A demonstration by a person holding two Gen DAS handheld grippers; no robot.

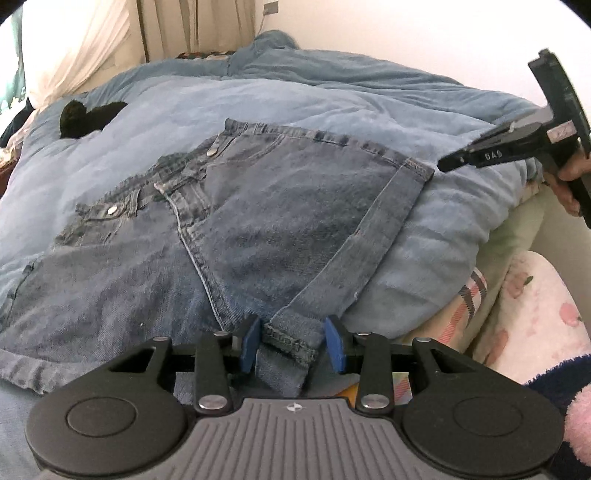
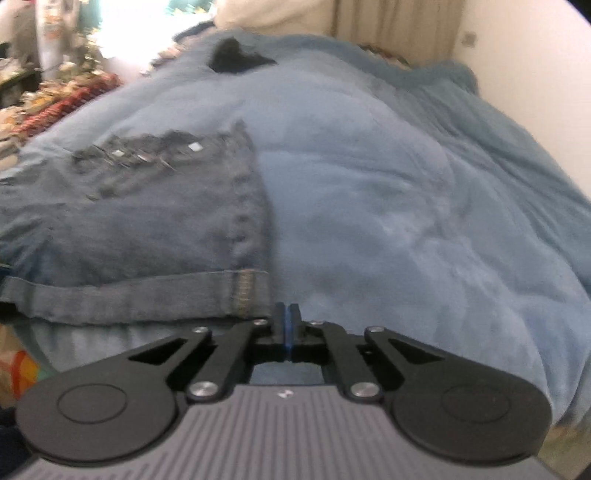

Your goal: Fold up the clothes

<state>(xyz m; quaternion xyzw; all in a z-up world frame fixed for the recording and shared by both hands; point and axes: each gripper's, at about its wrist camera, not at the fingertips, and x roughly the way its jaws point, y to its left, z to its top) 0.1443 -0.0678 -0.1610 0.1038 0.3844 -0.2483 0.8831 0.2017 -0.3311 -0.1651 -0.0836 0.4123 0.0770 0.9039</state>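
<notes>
Blue-padded left gripper (image 1: 293, 341) sits lowest in its wrist view, jaws parted, a hemmed corner of the denim shorts (image 1: 236, 229) lying between the pads; contact not discernible. Shorts lie spread on a light-blue duvet (image 1: 295, 99) covering the bed, beige curtains (image 1: 192, 26) and a pale wall behind. Right gripper (image 2: 287, 325) has its jaws pressed together on nothing, just beside the shorts' hem, pointing down toward the duvet.

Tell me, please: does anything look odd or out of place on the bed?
The denim shorts lie unevenly: one leg is folded over crookedly, its hem between the left gripper fingers. A small black item sits apart on the blue blanket. Nothing looks damaged.
</notes>
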